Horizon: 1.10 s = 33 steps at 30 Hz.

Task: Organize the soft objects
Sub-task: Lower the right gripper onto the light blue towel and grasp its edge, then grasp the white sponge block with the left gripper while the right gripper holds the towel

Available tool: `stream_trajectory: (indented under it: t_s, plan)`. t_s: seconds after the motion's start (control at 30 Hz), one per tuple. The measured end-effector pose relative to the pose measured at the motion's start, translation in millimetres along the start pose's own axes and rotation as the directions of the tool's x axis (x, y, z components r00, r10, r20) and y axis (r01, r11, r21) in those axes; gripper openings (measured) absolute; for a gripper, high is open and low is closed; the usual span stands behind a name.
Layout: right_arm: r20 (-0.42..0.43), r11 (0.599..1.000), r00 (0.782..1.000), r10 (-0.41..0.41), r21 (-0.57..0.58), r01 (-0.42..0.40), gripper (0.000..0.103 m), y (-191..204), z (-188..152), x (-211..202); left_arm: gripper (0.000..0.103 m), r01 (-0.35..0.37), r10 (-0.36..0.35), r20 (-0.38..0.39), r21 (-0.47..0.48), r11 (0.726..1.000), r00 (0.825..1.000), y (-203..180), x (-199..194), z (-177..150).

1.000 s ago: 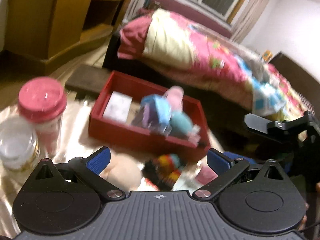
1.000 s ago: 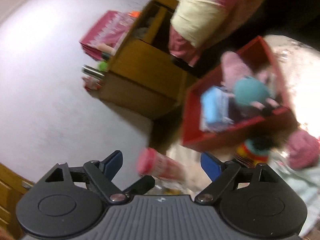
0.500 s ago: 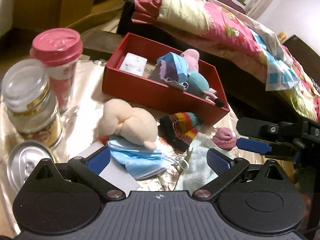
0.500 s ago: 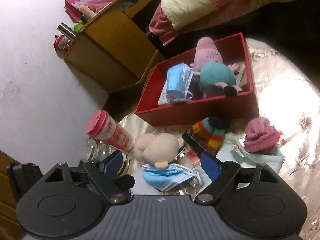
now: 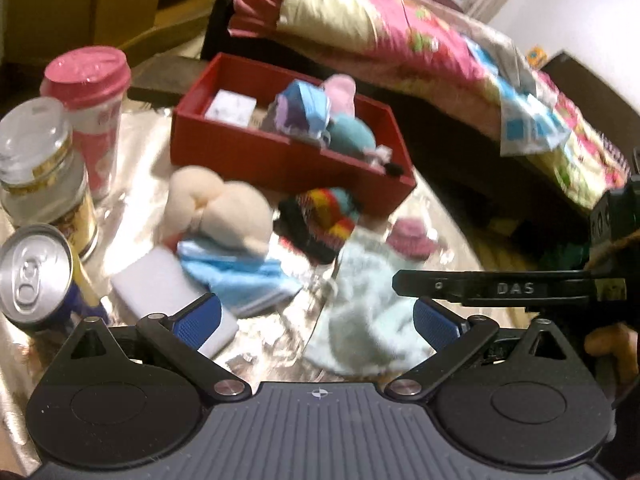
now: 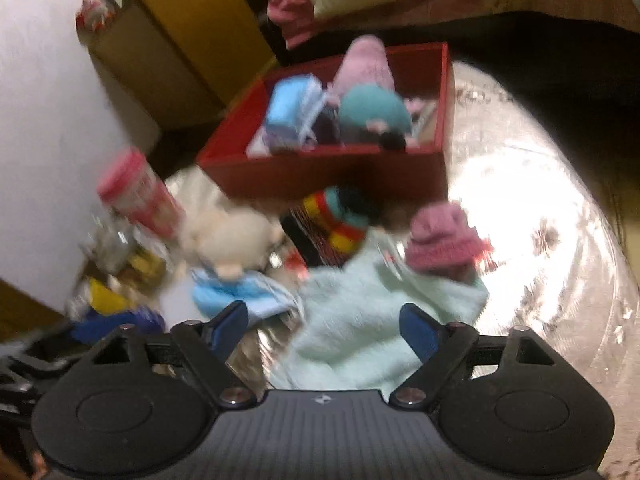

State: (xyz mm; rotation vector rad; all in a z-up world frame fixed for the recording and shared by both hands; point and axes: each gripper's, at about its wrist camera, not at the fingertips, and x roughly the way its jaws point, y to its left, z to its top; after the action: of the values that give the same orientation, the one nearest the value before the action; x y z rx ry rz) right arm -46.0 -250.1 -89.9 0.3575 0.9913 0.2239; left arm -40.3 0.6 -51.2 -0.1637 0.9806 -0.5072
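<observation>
From the left wrist, the left gripper [image 5: 316, 316] is angled down with jaws wide and empty over a fluffy mint towel [image 5: 360, 300] lying in front of the red box [image 5: 280, 160]; only this view shows the ribbed soda can [image 5: 32, 276], left of the box.

From the right wrist, blurred, the right gripper [image 6: 324, 326] is closing above that towel, pads not touching it, with a knitted pink hat [image 6: 440, 240] in front of the box.

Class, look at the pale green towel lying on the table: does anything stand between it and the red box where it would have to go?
Yes. The striped knit hat and pink knit hat lie between the towel and the red box.
</observation>
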Motion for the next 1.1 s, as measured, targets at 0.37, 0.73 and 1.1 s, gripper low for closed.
stream_trajectory:
  t_s: [0.37, 0.73, 1.1]
  plan:
    - [-0.073, 0.986, 0.993, -0.093, -0.147, 0.081, 0.05, 18.4, -9.8, 39.7, 0.097, -0.063, 0.061, -0.067, -0.018, 0.998, 0.996, 14.1, 11.7, -8.5]
    - [-0.139, 0.98, 0.982, -0.124, -0.171, 0.099, 0.0, 20.1, -16.1, 58.0, 0.097, -0.124, 0.105, -0.142, -0.125, 0.984, 0.984, 36.2, 31.0, -9.2]
    - [-0.103, 0.995, 0.994, -0.044, -0.092, 0.035, 0.0, 15.4, -7.9, 38.8, 0.097, -0.219, 0.176, -0.18, -0.255, 0.942, 0.968, 49.5, 49.7, 2.3]
